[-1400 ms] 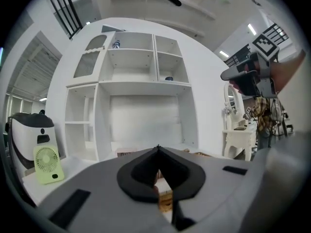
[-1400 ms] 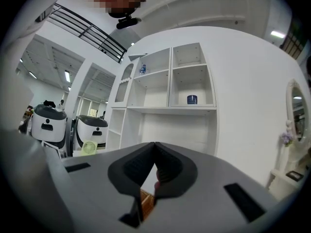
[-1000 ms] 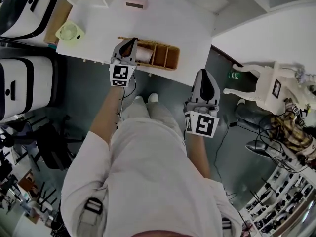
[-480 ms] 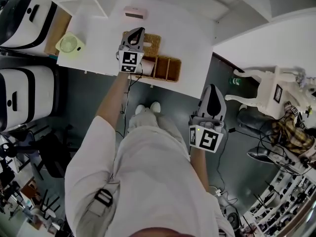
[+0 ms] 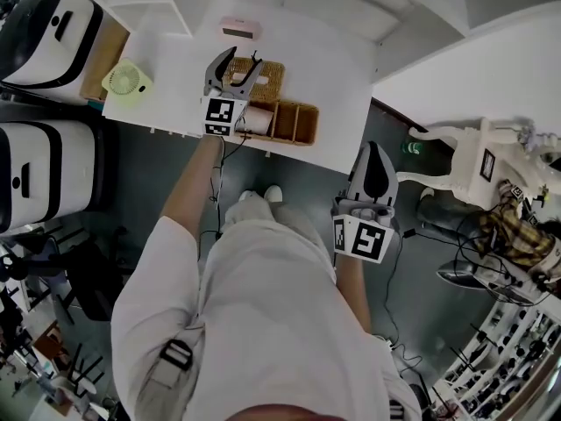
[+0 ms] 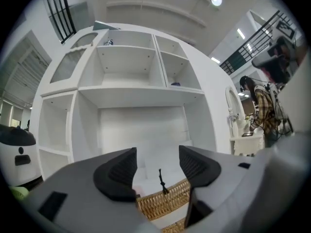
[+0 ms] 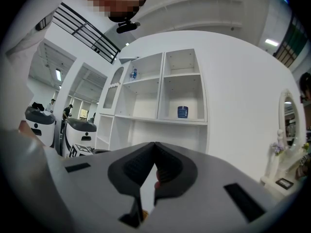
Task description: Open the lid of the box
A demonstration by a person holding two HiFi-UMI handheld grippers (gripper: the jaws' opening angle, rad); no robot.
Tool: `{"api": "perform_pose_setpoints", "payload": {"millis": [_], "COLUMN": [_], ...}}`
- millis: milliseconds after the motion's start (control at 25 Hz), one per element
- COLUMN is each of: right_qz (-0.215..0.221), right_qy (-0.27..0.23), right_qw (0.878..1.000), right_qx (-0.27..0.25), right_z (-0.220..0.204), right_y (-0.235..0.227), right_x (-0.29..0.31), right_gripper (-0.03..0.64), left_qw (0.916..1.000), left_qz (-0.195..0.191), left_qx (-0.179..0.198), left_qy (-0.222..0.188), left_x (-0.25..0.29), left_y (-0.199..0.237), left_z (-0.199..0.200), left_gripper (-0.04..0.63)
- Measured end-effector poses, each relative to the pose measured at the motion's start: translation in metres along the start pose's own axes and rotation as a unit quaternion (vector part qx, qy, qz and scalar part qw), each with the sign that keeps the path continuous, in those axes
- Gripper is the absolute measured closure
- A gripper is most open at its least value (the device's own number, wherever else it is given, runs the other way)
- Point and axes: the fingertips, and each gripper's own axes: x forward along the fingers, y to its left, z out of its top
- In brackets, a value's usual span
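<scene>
A wicker box (image 5: 295,122) with open compartments sits near the front edge of the white table (image 5: 333,68). Its woven lid (image 5: 266,79) is swung back behind the box's left part. My left gripper (image 5: 243,60) hovers over that lid with its jaws opening. In the left gripper view the left gripper (image 6: 158,161) has the lid's rim (image 6: 160,205) below it. The lid's black cord (image 6: 160,181) stands between the pads, touching neither. My right gripper (image 5: 372,150) hangs shut off the table's right front corner, over the floor. Nothing shows between the right gripper's (image 7: 154,166) pads.
A small pink item (image 5: 240,30) lies at the table's back and a green fan (image 5: 127,80) at its left end. White machines (image 5: 44,160) stand to the left. A white chair (image 5: 473,156) stands at the right. White shelves (image 6: 131,72) rise behind the table.
The left gripper went from the box's left end back over the table, swinging the lid up and back, then opened its jaws off the cord. The right gripper stayed shut by the table's corner.
</scene>
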Motion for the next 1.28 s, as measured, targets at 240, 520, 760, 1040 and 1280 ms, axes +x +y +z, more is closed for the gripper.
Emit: {"api": "perform_pose_setpoints", "payload": {"millis": [240,520,760,1040,1280], "right_qz": [0.007,0.02,0.035,0.062,0.085], "right_qy": [-0.019,-0.02,-0.013,-0.017,-0.03], "right_qw": [1.0,0.999,0.999,0.998,0.996], "right_qx": [0.016,0.028,0.021,0.017,0.025], "right_z": [0.023,0.041,0.044,0.055,0.06], "right_y": [0.016,0.042,0.073,0.106,0.128], "right_x": [-0.013,-0.037,-0.073,-0.145,-0.239], "right_gripper": [0.623,0.623,0.623,0.623,0.623], "left_qw": [0.9989,0.9983,0.9984,0.9964,0.9965], "left_qz": [-0.018,0.025,0.041,0.05,0.054], "left_qx": [-0.006,0.002,-0.031,-0.063,-0.063], "left_qy": [-0.042,-0.053,-0.023,-0.024,-0.011], "left_x": [-0.058,-0.16,-0.234,-0.325,-0.418], "left_y": [-0.016,-0.029,-0.037,-0.077,-0.142], "left_z": [0.078,0.145,0.151,0.16,0.162], "left_gripper": [0.284,0.606,0.604,0.603,0.601]}}
